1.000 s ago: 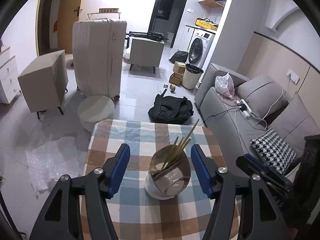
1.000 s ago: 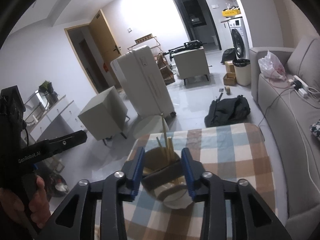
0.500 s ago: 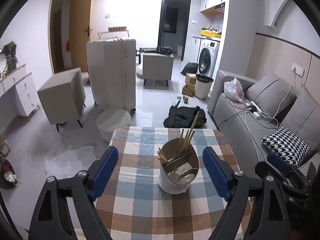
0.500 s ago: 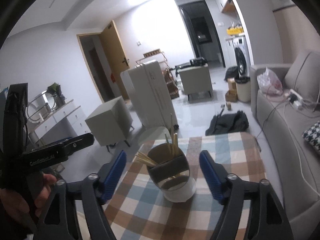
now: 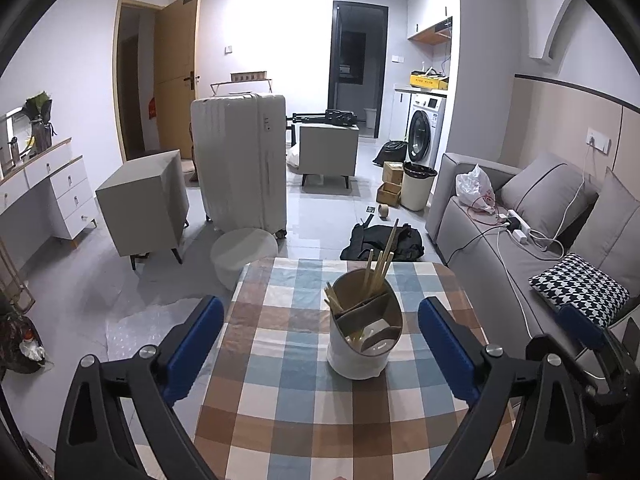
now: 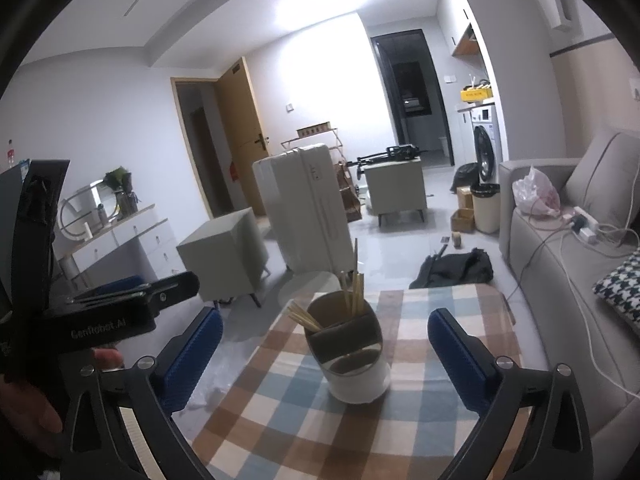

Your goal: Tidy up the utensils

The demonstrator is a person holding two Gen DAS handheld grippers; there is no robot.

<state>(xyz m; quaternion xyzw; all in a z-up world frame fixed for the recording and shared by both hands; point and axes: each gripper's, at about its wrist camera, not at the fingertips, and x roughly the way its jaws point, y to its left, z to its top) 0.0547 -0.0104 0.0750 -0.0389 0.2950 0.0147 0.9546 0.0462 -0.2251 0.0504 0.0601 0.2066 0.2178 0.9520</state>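
Observation:
A white utensil holder [image 5: 360,356] with a brown divided insert stands upright on the checked tablecloth [image 5: 280,400]. Several wooden chopsticks [image 5: 378,268] stick out of its far compartment. My left gripper [image 5: 320,308] is back from the holder, its jaws opening wide, with nothing between the blue pads. In the right wrist view the holder [image 6: 360,380] and chopsticks [image 6: 354,292] sit just ahead of my right gripper [image 6: 325,316]. Its jaws are opening too, and the pads are clear of the holder. The left gripper's body [image 6: 120,304] shows at the left, held by a hand.
A grey sofa [image 5: 500,248] with cables and a patterned cushion runs along the table's right side. On the floor beyond the table lie a black bag [image 5: 384,240], a round white stool [image 5: 244,252] and bubble wrap. A large suitcase [image 5: 240,160] stands further back.
Both grippers' jaws have spread wide and drawn back from the holder. The right gripper, which had the holder between its pads, has let it go.

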